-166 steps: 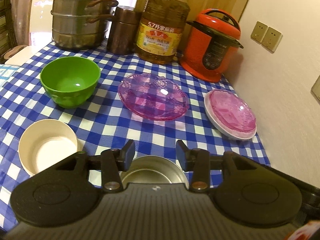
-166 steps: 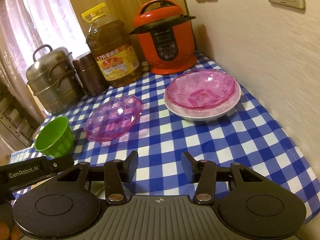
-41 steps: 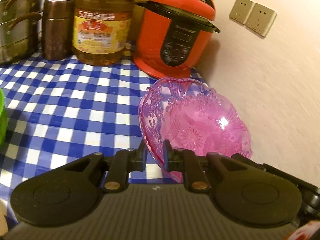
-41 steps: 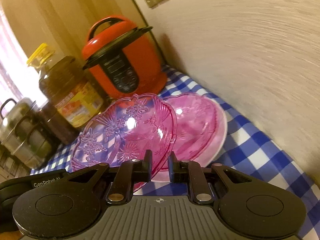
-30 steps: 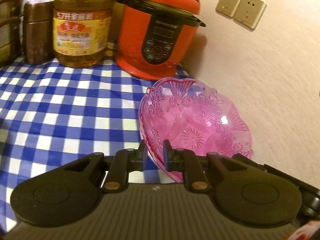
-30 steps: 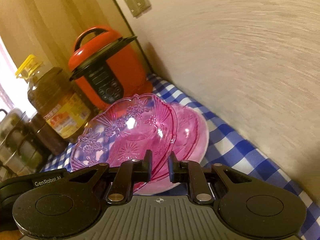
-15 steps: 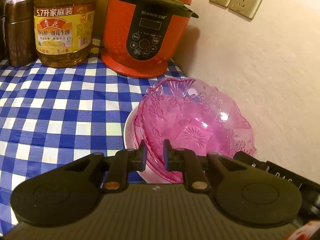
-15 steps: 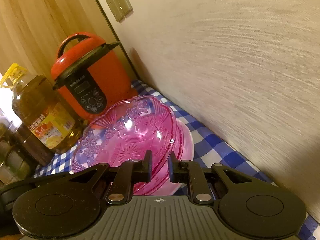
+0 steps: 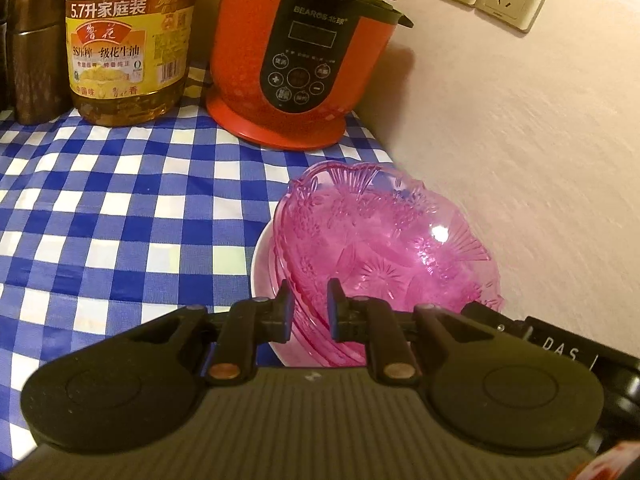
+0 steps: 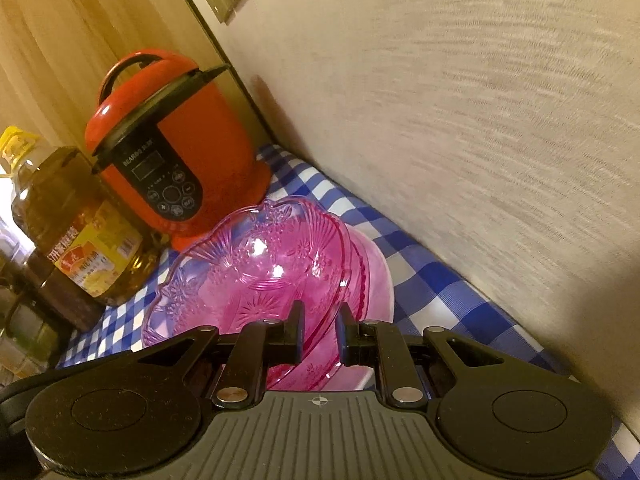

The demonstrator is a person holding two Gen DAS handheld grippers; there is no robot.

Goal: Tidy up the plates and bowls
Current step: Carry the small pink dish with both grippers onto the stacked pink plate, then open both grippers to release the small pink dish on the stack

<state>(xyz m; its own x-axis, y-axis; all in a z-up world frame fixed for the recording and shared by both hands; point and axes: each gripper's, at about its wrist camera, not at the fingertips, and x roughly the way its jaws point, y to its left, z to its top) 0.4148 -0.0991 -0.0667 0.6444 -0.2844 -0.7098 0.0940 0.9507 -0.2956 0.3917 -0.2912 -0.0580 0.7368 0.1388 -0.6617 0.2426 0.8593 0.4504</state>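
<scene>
A clear pink patterned plate [image 9: 384, 248] lies on top of another pink plate, which sits on a white plate [image 9: 262, 264] on the blue checked tablecloth by the wall. My left gripper [image 9: 309, 306] is shut on the pink plate's near left rim. My right gripper [image 10: 319, 330] is shut on the same pink plate [image 10: 256, 276] at its near rim; the white plate [image 10: 378, 280] shows under it on the right. The lower pink plate is mostly hidden.
A red pressure cooker [image 9: 304, 56] stands just behind the plates, with an oil bottle [image 9: 124, 40] and a brown canister [image 9: 34, 52] to its left. The wall [image 9: 520, 160] runs close along the right. Checked tablecloth [image 9: 100, 208] stretches to the left.
Both grippers carried the pink plate right and down onto the plate stack by the wall. The grip on its rim has stayed the same.
</scene>
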